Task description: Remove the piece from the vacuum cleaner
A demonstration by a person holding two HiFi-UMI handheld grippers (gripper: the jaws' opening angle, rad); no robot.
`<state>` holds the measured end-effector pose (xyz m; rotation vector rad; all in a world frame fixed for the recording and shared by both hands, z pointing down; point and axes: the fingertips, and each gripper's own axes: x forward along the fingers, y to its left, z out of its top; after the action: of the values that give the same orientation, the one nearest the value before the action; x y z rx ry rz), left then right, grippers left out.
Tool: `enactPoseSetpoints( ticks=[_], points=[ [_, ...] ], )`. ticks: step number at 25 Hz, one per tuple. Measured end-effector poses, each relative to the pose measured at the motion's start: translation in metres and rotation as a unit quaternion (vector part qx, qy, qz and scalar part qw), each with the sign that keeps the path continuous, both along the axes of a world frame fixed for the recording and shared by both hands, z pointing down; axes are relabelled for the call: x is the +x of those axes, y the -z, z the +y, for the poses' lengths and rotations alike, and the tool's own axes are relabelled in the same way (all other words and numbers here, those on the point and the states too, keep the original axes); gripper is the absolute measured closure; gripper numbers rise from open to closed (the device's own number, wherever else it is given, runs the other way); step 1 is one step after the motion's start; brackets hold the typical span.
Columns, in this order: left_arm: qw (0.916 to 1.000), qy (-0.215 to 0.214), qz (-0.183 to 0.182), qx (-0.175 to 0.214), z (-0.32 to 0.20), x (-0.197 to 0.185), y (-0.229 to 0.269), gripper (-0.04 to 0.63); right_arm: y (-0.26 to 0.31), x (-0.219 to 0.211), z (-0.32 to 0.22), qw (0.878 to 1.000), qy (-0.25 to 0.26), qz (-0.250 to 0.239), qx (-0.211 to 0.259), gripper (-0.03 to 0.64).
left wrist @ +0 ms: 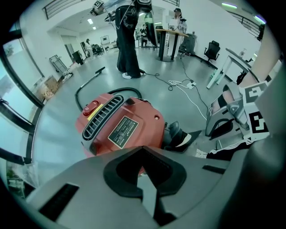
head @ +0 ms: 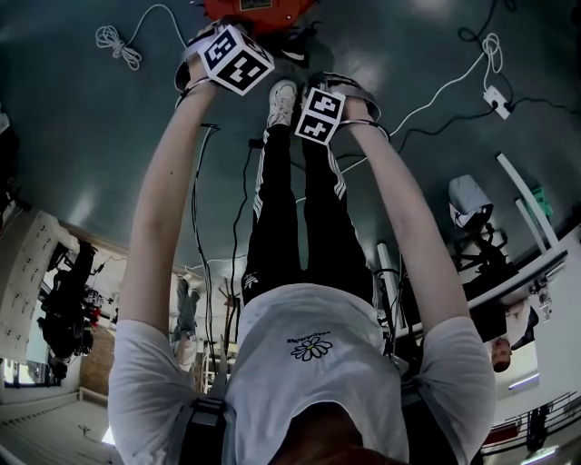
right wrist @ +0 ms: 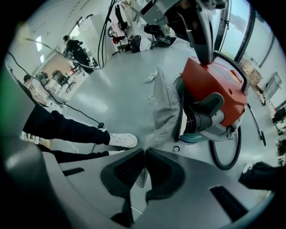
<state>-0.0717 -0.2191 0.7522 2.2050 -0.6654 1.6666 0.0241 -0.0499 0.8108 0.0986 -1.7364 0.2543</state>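
The red vacuum cleaner (head: 254,7) (left wrist: 120,127) (right wrist: 214,85) stands on the grey floor beyond the person's feet. A grey mesh filter cloth (right wrist: 164,105) hangs out of its front opening, beside the black and teal inlet (right wrist: 203,127). My right gripper (right wrist: 145,151) is shut on the lower end of this cloth, which runs down between the pads. My left gripper (left wrist: 142,150) is shut, its tips against the red body; a sliver of red shows behind them. In the head view only the marker cubes show, left (head: 236,59) and right (head: 320,116).
The person's legs and white shoe (right wrist: 120,140) (head: 282,102) lie just left of the vacuum. A black hose (right wrist: 230,154) loops on its far side. Cables and a white power strip (head: 497,100) lie on the floor. Desks, chairs and people stand farther off.
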Motion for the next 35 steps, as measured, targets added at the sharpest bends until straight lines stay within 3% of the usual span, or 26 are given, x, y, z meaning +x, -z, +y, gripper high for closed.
enactPoseSetpoints(
  ticks=[10, 15, 28, 35],
  points=[
    [0.9996, 0.027, 0.007, 0.009, -0.001, 0.000, -0.001, 0.597, 0.025, 0.008, 0.001, 0.994, 0.085, 0.004, -0.076, 0.581],
    [0.9992, 0.034, 0.014, 0.011, -0.002, 0.002, 0.000, 0.597, 0.022, 0.002, 0.011, 0.995, 0.063, -0.003, -0.078, 0.581],
    [0.9991, 0.032, 0.026, 0.007, -0.001, 0.007, -0.002, 0.597, 0.005, -0.003, 0.023, 0.991, 0.109, 0.011, -0.078, 0.582],
    [0.9988, 0.036, 0.032, 0.009, -0.001, 0.007, -0.003, 0.597, -0.004, -0.005, 0.029, 0.992, 0.088, 0.012, -0.089, 0.581]
  ],
)
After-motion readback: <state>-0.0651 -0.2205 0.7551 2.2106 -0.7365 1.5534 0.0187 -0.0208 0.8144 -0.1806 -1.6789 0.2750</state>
